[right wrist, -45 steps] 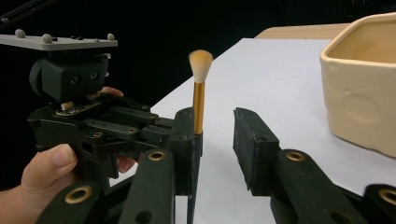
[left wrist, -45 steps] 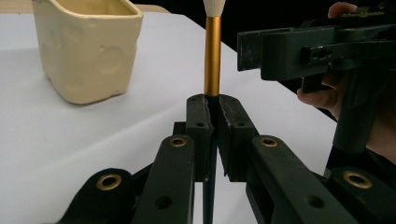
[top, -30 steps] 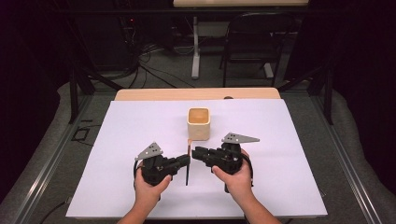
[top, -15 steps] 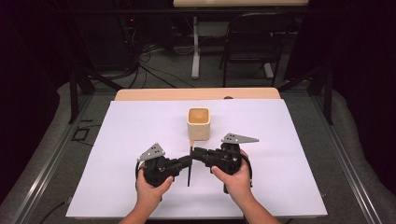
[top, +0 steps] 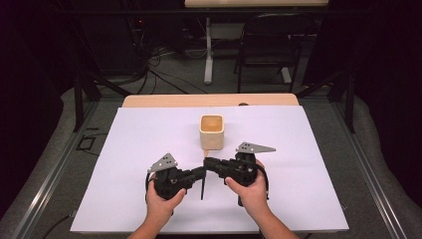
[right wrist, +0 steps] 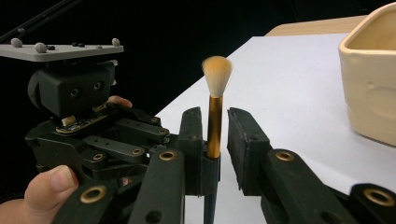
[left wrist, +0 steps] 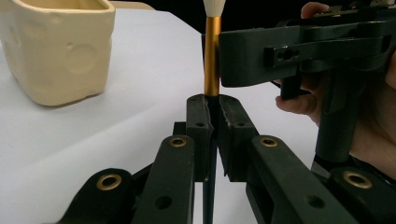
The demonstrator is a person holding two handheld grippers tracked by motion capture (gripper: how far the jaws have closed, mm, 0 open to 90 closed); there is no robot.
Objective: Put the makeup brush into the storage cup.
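Note:
A makeup brush (top: 202,186) with a dark handle, gold ferrule (left wrist: 212,56) and pale bristles (right wrist: 217,74) stands upright near the table's front. My left gripper (top: 201,173) is shut on its handle just below the ferrule, as the left gripper view (left wrist: 215,105) shows. My right gripper (right wrist: 215,115) faces it from the right with the ferrule between its jaws. Those jaws have just been closing, and a gap still shows beside the right pad (right wrist: 240,135). A cream square cup (top: 212,130) stands behind both grippers.
A white mat (top: 298,199) covers the wooden table (top: 149,101). The cup (left wrist: 56,51) sits close on the left in the left gripper view and at the right edge (right wrist: 373,79) in the right gripper view. Chairs and cables lie on the dark floor beyond.

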